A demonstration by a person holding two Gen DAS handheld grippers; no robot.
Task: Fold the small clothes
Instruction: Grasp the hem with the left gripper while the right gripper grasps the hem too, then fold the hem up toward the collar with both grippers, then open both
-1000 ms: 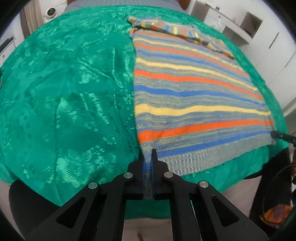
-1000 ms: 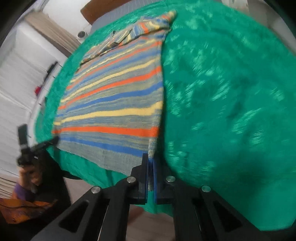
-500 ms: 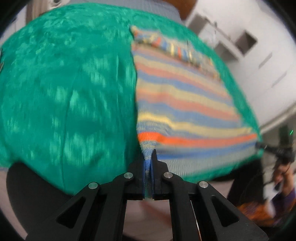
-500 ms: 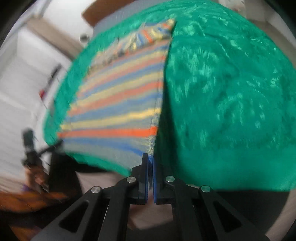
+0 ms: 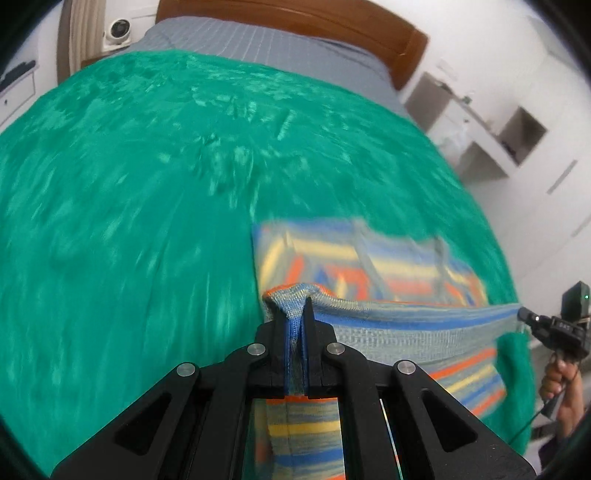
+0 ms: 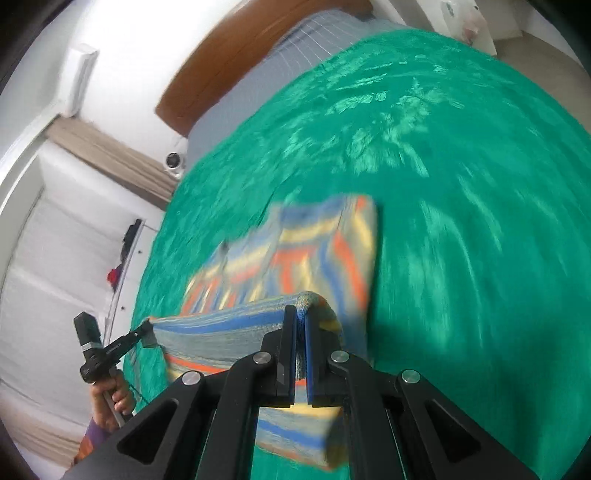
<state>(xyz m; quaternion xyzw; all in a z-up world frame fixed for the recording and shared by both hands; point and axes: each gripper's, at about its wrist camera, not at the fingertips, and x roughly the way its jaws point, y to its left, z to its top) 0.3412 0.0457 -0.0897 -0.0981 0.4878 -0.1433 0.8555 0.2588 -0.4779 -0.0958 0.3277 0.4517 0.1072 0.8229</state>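
Note:
A striped knit sweater (image 5: 388, 332) in grey, blue, orange and yellow is lifted off the green bedspread (image 5: 129, 221). My left gripper (image 5: 295, 314) is shut on one bottom corner of its hem. My right gripper (image 6: 300, 317) is shut on the other corner; it also shows at the right edge of the left wrist view (image 5: 526, 315). The hem hangs taut between them above the rest of the sweater (image 6: 295, 258), which lies blurred on the bedspread (image 6: 461, 221). The left gripper shows at the left of the right wrist view (image 6: 146, 332).
A wooden headboard (image 5: 295, 18) and grey sheet (image 5: 240, 40) lie at the far end of the bed. White shelves (image 5: 498, 140) stand to the right, a white wardrobe (image 6: 55, 277) and curtain (image 6: 110, 162) to the left.
Both grippers have risen and moved forward over the bed, carrying the sweater's bottom hem up and toward its top. The sweater no longer lies flat.

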